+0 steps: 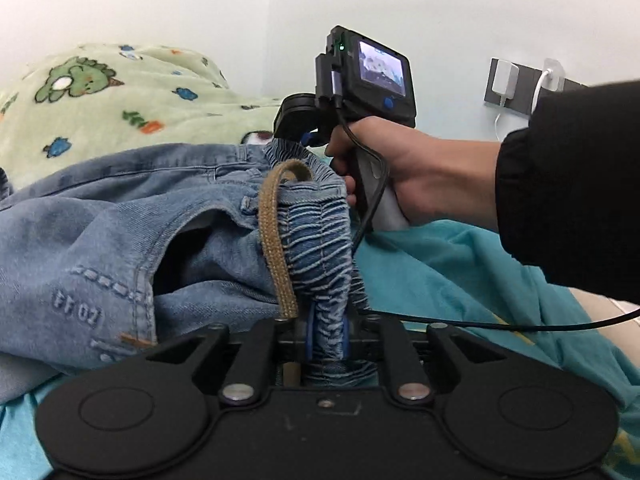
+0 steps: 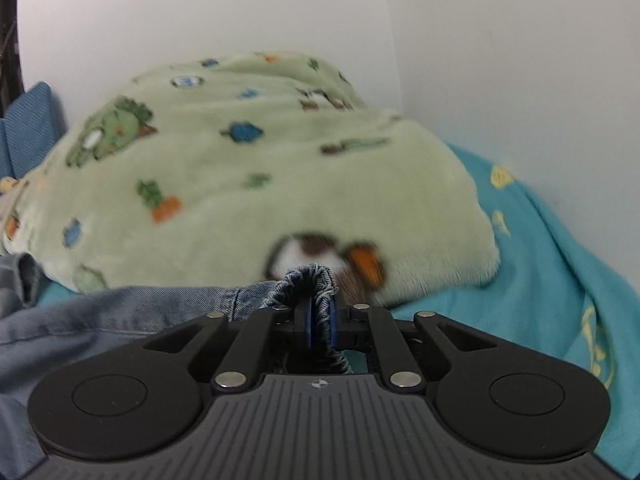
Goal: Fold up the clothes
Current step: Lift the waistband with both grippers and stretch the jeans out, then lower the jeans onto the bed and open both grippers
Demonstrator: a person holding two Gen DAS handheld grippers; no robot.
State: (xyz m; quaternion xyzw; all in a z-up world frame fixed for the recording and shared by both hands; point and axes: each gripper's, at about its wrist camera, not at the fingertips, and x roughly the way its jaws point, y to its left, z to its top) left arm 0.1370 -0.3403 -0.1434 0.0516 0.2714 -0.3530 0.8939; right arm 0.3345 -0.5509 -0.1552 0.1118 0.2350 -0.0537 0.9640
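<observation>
At the far left of the left wrist view the denim jeans [image 1: 120,248] lie spread across the bed, a side pocket gaping dark and stitched numerals showing on the faded, washed cloth. Behind them a plush green blanket [image 1: 120,96] with cartoon dinosaurs is heaped against the wall, soft and lumpy. Moving toward the centre, the elastic waistband [image 1: 320,232] rises in a tight, ribbed gather, with a flat tan drawcord [image 1: 276,240] looped over it. The left hand-held gripper [image 1: 326,340] is closed on this waistband, the gathered denim pinched between its blue pads. Further along the same band, the right hand-held gripper [image 1: 296,120] also has it clamped; its own view shows the puckered denim edge squeezed between nearly closed fingers [image 2: 320,326]. Holding the waistband at two points probably serves to stretch it straight, so the jeans hang or lie evenly for a fold. Whether this is the opening of a fold or a later one, the pictures do not settle. To the right, the person's hand [image 1: 416,168] grips the handle of that gripper, a black sleeve [image 1: 568,200] behind it. Beneath everything lies the smooth teal bedsheet [image 1: 460,280] with yellow print.
</observation>
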